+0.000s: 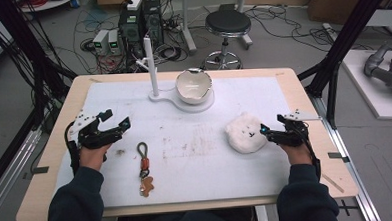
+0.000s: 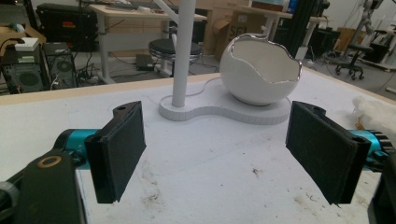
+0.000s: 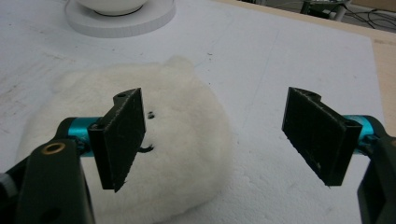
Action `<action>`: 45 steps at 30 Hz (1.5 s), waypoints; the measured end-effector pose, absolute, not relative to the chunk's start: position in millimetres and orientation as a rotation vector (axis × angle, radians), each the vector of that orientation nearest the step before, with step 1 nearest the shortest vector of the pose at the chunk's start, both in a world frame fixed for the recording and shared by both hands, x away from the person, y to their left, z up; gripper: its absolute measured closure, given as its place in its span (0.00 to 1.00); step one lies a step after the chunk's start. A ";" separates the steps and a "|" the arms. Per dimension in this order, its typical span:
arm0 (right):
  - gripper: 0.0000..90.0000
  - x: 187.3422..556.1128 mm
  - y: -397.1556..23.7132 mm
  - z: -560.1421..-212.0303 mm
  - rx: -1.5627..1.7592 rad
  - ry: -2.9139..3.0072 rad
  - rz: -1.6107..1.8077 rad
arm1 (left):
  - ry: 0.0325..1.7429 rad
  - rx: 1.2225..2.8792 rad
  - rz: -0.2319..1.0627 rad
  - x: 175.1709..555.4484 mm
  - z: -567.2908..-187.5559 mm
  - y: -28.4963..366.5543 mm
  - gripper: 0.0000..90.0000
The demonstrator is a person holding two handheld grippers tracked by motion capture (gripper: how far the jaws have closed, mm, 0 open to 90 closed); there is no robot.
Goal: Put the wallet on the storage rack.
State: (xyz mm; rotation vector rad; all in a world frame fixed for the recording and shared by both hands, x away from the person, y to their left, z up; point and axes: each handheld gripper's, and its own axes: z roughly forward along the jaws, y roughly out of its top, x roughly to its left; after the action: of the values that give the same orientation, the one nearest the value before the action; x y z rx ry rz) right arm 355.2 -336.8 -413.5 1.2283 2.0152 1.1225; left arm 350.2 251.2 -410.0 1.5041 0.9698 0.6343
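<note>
Plush toy (image 1: 245, 133), white and fluffy, lying flat just right of the white stand (image 1: 182, 98) and nearer the person, well apart from the keychain (image 1: 145, 169) on the stand's near left. Looks light, soft and squashy; likely to give under the jaws and sag when lifted, not fragile, not slippery thanks to the pile. Best taken across the bulging middle or along the near edge, pinching deep enough to catch the stuffing and not just the fur. Small stitched face marks showing on top in the right gripper view, plush (image 3: 140, 140) bulking behind the left-hand jaw there.

Right gripper (image 1: 266, 134) low over the mat, just beside the toy's right edge, perhaps touching the fur, pointing leftward toward the stand's side of the table; jaws spread wide, nothing between them, one jaw over the toy and the other over bare mat. Forearm in a dark sleeve, hand level, wrist barely bent.

Left gripper (image 1: 115, 121) resting well to the stand's near left, beyond the keychain, aimed toward the stand; jaws likewise wide apart and empty. Eggshell-shaped bowl (image 2: 259, 70) on the stand's base, straight ahead between those jaws in the left gripper view.
</note>
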 end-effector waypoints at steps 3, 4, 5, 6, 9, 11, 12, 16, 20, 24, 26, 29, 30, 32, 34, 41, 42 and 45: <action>0.24 355.0 -336.8 -414.4 1.223 2.021 1.119 | 0.969 1.511 0.621 352.1 -411.1 249.2 0.22; 0.24 354.7 -336.7 -414.7 1.225 2.026 1.119 | 0.968 1.509 0.615 352.7 -411.2 248.5 0.22; 0.24 354.6 -336.8 -415.4 1.226 2.030 1.119 | 0.968 1.511 0.616 353.1 -411.5 248.1 0.22; 0.24 354.6 -336.8 -415.4 1.226 2.030 1.119 | 0.969 1.508 0.612 353.6 -411.8 247.5 0.22; 0.24 355.5 -337.3 -417.3 1.236 2.041 1.123 | 0.973 1.508 0.606 354.9 -412.7 247.0 0.22; 0.24 358.6 -337.6 -420.9 1.261 2.071 1.126 | 0.977 1.512 0.600 355.9 -413.7 247.1 0.22; 0.24 358.6 -337.6 -420.9 1.261 2.071 1.126 | 0.979 1.512 0.599 356.4 -414.0 247.0 0.22; 0.27 365.3 -334.8 -429.7 1.302 2.168 1.123 | 0.968 1.518 0.587 355.9 -413.8 244.5 0.22; 0.28 372.0 -328.0 -443.1 1.363 2.284 1.010 | 0.946 1.541 0.584 355.5 -413.8 240.5 0.22; 0.28 375.6 -331.7 -447.3 1.423 2.297 1.059 | 0.944 1.538 0.570 355.5 -413.9 241.7 0.23; 0.29 375.7 -331.8 -447.5 1.411 2.302 1.055 | 0.940 1.530 0.559 355.9 -414.1 242.6 0.24; 0.42 374.9 -332.0 -446.2 1.407 2.317 1.062 | 0.932 1.536 0.541 357.1 -415.2 241.5 0.27; 0.50 374.5 -332.1 -445.0 1.412 2.328 1.077 | 0.929 1.540 0.539 357.0 -415.2 240.1 0.27; 0.85 372.6 -336.1 -436.9 1.417 2.308 1.102 | 0.914 1.545 0.532 355.4 -412.4 235.5 0.27; 0.87 370.8 -336.5 -434.1 1.401 2.294 1.135 | 0.905 1.542 0.522 354.5 -410.8 232.7 0.27; 0.91 356.2 -314.8 -411.7 1.201 2.185 1.362 | 0.792 1.621 0.390 352.6 -406.3 192.8 0.31; 0.91 356.2 -314.8 -411.7 1.201 2.185 1.362 | 0.792 1.621 0.390 352.6 -406.3 192.8 0.31; 0.92 356.4 -302.0 -405.8 1.141 2.167 1.451 | 0.758 1.644 0.352 353.9 -406.5 176.9 0.31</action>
State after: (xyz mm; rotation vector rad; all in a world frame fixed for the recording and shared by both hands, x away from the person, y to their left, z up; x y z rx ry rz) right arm 356.4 -302.0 -405.8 1.1414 2.1675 1.4515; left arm 353.9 176.9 -406.5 1.6445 0.7581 0.3515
